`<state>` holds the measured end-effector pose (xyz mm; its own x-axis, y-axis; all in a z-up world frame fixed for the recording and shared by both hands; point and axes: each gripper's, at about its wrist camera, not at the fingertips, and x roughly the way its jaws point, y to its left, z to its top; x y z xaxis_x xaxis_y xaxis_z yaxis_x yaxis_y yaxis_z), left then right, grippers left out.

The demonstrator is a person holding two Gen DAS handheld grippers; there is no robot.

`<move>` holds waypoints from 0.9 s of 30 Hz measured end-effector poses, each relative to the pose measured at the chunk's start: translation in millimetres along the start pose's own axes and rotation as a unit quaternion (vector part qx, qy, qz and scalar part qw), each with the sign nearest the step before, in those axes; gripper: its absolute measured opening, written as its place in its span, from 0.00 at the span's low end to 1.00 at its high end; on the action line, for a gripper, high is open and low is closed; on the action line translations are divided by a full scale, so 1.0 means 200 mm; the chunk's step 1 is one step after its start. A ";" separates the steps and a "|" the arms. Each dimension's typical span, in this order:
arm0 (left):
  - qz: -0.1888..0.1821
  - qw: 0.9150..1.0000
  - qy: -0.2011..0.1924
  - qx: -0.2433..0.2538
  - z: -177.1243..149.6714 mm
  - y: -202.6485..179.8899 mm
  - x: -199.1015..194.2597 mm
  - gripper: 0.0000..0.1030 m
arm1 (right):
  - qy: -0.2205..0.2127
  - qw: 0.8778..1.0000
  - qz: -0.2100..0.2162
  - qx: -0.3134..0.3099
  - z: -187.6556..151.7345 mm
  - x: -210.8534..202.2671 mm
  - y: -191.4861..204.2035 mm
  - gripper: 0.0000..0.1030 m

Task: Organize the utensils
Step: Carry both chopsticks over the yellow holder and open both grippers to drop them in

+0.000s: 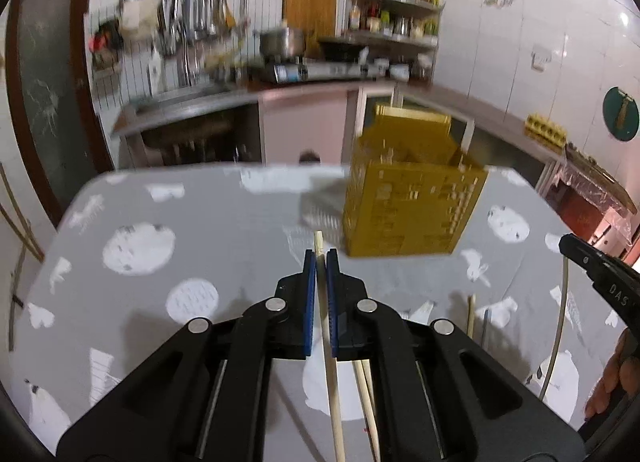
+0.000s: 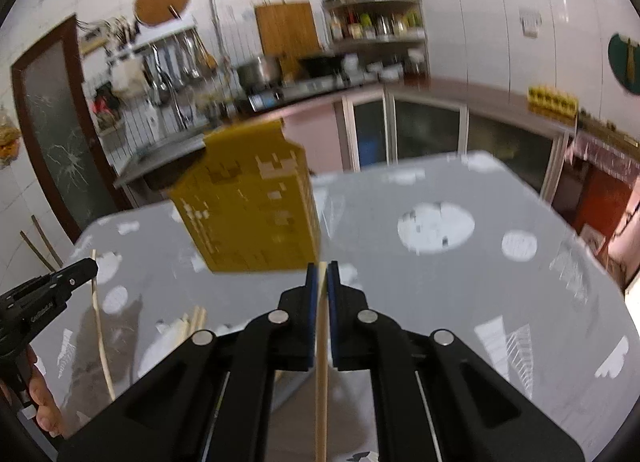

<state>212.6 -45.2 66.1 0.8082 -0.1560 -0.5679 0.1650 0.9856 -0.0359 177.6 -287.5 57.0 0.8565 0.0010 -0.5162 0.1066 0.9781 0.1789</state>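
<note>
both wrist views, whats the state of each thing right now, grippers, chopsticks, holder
left gripper: shut on a chopstick, lifted off the table
right gripper: shut on another chopstick
yellow utensil holder: upright on the table, contents unclear
loose chopsticks: lying flat on the table

The utensil holder (image 1: 412, 197) stands on the tabletop (image 1: 200, 221) toward its far edge; loose chopsticks (image 1: 471, 316) lie nearer the near edge, seemingly between the two grippers; a counter (image 1: 248, 95) runs behind the tabletop.
</note>
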 end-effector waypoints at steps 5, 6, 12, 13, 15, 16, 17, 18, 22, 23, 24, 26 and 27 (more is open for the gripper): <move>-0.006 0.998 -0.057 0.017 0.02 -0.05 -0.15 0.04 | -0.061 0.998 0.009 -0.009 0.02 -0.16 0.04 0.05; -0.009 0.998 -0.064 0.017 0.02 -0.06 -0.17 0.04 | -0.068 0.998 0.010 -0.009 0.02 -0.18 0.04 0.05; -0.017 0.995 -0.098 0.020 0.06 -0.09 -0.26 0.04 | -0.131 0.991 0.017 -0.007 0.06 -0.33 0.05 0.05; -0.018 0.994 -0.103 0.020 0.08 -0.09 -0.28 0.04 | -0.137 0.990 0.018 -0.007 0.08 -0.34 0.06 0.05; -0.022 0.994 -0.110 0.016 0.11 -0.09 -0.29 0.04 | -0.146 0.989 0.021 -0.008 0.11 -0.36 0.07 0.05; -0.024 0.993 -0.114 0.015 0.14 -0.10 -0.30 0.04 | -0.150 0.988 0.022 -0.009 0.14 -0.36 0.07 0.05; -0.025 0.993 -0.116 0.014 0.16 -0.10 -0.30 0.04 | -0.154 0.988 0.023 -0.011 0.17 -0.37 0.08 0.05; -0.026 0.993 -0.118 0.013 0.18 -0.10 -0.30 0.04 | -0.157 0.987 0.023 -0.013 0.19 -0.36 0.09 0.05; -0.028 0.991 -0.130 0.013 0.29 -0.12 -0.29 0.04 | -0.173 0.984 0.020 -0.031 0.29 -0.35 0.15 0.05; -0.028 0.990 -0.135 0.014 0.32 -0.13 -0.29 0.04 | -0.178 0.983 0.020 -0.034 0.32 -0.35 0.16 0.05; -0.028 0.990 -0.138 0.014 0.35 -0.13 -0.29 0.04 | -0.180 0.983 0.021 -0.035 0.35 -0.34 0.16 0.05; -0.030 0.989 -0.143 0.012 0.42 -0.13 -0.28 0.04 | -0.186 0.982 0.028 -0.031 0.44 -0.33 0.18 0.05; -0.032 0.989 -0.145 0.010 0.47 -0.14 -0.28 0.04 | -0.189 0.981 0.030 -0.030 0.47 -0.32 0.19 0.05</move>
<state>215.8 -69.3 176.0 0.9234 -0.2337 -0.3045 0.2308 0.9719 -0.0460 174.1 -269.8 175.8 0.9875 -0.0067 -0.1573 0.0296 0.9892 0.1436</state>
